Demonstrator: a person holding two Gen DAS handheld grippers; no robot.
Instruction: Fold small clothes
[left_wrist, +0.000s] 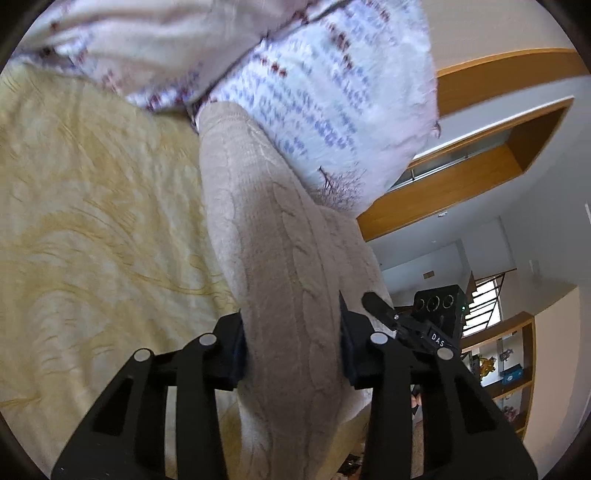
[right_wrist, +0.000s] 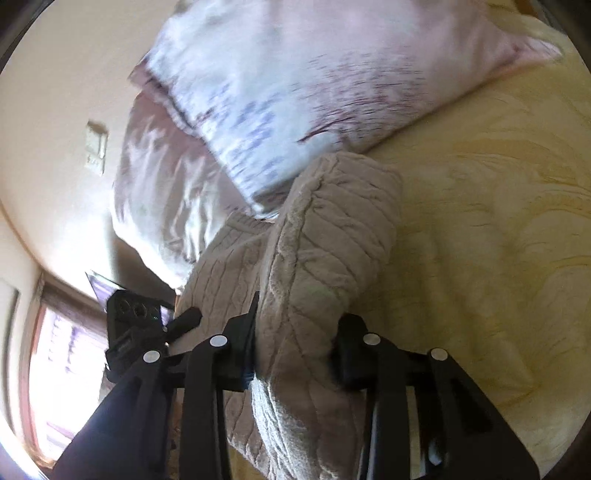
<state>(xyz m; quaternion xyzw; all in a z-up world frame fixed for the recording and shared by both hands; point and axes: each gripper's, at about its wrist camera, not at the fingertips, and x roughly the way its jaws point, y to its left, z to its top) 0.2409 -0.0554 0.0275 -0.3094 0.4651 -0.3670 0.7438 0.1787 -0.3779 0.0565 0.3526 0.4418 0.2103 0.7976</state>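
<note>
A beige cable-knit garment (left_wrist: 273, 236) lies bunched on a yellow patterned bedspread (left_wrist: 92, 221). In the left wrist view my left gripper (left_wrist: 291, 350) is shut on a thick fold of this knit, whose fabric fills the gap between both pads. The other gripper (left_wrist: 376, 306) shows at the right, at the same cloth. In the right wrist view my right gripper (right_wrist: 295, 354) is shut on another bunched part of the beige knit garment (right_wrist: 325, 236), which rises in a hump ahead of the fingers. The left gripper (right_wrist: 184, 319) is visible at the left.
A pale pillow (left_wrist: 332, 92) with blue and red print lies just beyond the garment, and a second satin pillow (right_wrist: 155, 192) sits beside it. A wooden door frame (left_wrist: 480, 166) and shelves (left_wrist: 517, 369) stand past the bed edge. The yellow bedspread (right_wrist: 480, 240) extends to the right.
</note>
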